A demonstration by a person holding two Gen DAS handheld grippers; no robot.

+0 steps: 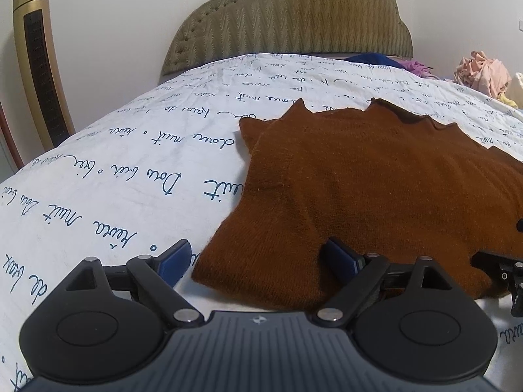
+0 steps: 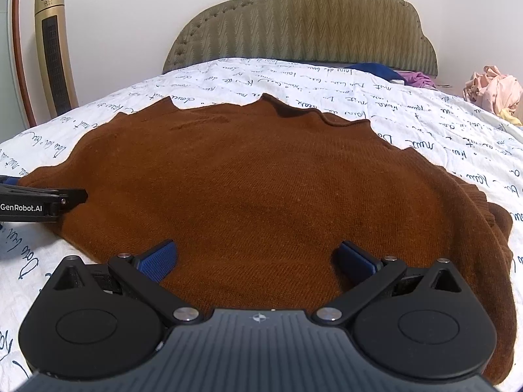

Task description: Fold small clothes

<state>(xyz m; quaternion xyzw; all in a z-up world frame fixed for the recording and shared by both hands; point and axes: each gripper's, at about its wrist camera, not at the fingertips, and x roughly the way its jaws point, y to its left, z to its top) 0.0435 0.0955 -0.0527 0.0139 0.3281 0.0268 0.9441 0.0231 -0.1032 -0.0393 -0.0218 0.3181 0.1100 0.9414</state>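
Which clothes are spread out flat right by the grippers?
The brown sweater, spread flat. The pink, purple and blue clothes lie bunched far back.

Home bedroom: bed [image 2: 376, 104] with script-print cover, padded headboard [image 2: 304, 26], tower fan [image 2: 54, 52].

soft even indoor light, faint shadows, sharp focus, strong fisheye bending, dark vignetted corners

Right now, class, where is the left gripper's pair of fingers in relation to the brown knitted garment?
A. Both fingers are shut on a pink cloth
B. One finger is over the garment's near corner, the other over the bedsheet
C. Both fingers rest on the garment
B: the open left gripper straddles the near corner of the brown knitted garment, its other finger over the printed bedsheet.
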